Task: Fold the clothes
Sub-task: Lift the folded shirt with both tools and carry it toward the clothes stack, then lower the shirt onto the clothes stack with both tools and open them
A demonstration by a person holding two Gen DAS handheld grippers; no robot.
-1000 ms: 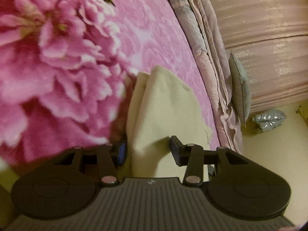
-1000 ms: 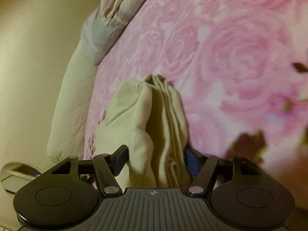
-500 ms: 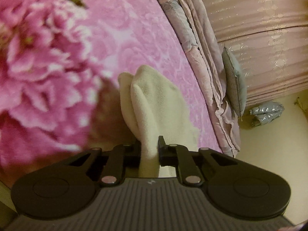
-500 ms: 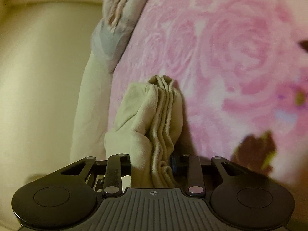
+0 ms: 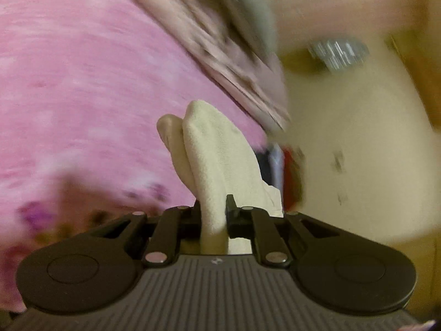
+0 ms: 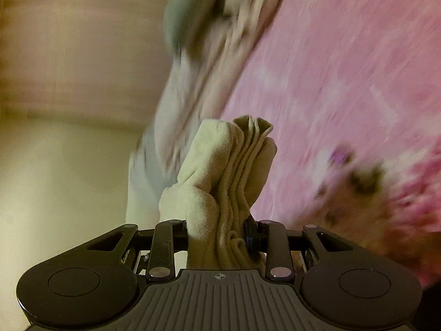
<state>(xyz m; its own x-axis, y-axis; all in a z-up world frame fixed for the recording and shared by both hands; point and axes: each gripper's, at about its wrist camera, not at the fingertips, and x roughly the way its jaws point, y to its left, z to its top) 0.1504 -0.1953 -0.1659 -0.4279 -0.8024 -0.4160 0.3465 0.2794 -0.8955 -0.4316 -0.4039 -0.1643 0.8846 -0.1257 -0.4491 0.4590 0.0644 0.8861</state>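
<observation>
A cream fleece garment (image 5: pixel 217 160) is folded into a thick bundle and lifted off the pink floral bedspread (image 5: pixel 82 82). My left gripper (image 5: pixel 213 215) is shut on one end of it, the cloth standing up between the jaws. In the right wrist view the same cream garment (image 6: pixel 226 176) shows several stacked layers, and my right gripper (image 6: pixel 220 237) is shut on that thicker end. Both views are smeared by motion. The part of the garment between the two grippers is hidden.
Pink and grey bedding with a grey-green pillow (image 5: pixel 248 19) is piled along the bed's edge (image 6: pixel 198 55). Beyond lies a pale floor (image 5: pixel 358 151) with a silvery object (image 5: pixel 336 52). Red and white items (image 5: pixel 281 171) show behind the garment.
Both grippers closed on the cream garment, which lay on the bedspread between open jaws a second ago, and have lifted it; the bed now looks farther away and the views swung toward the bed's edge.
</observation>
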